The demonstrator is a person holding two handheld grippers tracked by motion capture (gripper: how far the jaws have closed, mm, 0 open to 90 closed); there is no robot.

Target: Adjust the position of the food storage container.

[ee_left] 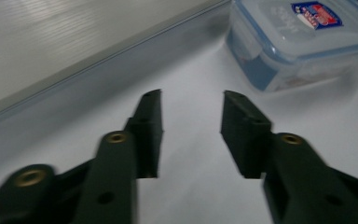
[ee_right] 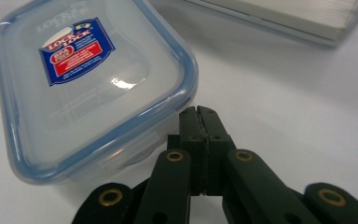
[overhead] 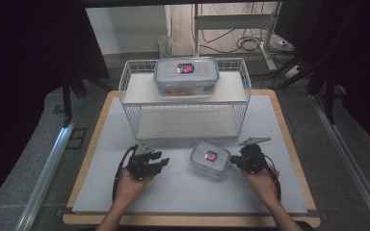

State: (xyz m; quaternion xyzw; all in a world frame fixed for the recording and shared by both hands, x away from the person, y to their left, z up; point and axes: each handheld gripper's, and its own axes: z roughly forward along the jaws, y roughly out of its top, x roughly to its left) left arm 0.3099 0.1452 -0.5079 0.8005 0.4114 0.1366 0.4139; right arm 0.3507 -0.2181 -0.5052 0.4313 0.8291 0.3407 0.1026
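White tabletop (overhead: 183, 192); small box (ee_right: 93, 84) labelled "LOCK&LOCK"; right claw (ee_right: 199, 112) closed empty, left claw (ee_left: 191, 100) parted.

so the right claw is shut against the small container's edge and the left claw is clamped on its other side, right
Not quite. The right claw is shut at the edge of the small container, but the left claw holds nothing: the left gripper view shows its jaws apart over bare table, the container off to one side.

L gripper (ee_left: 191, 100) jaws apart, nothing btwn; lidded container (ee_left: 303, 39) ahead at upper right.
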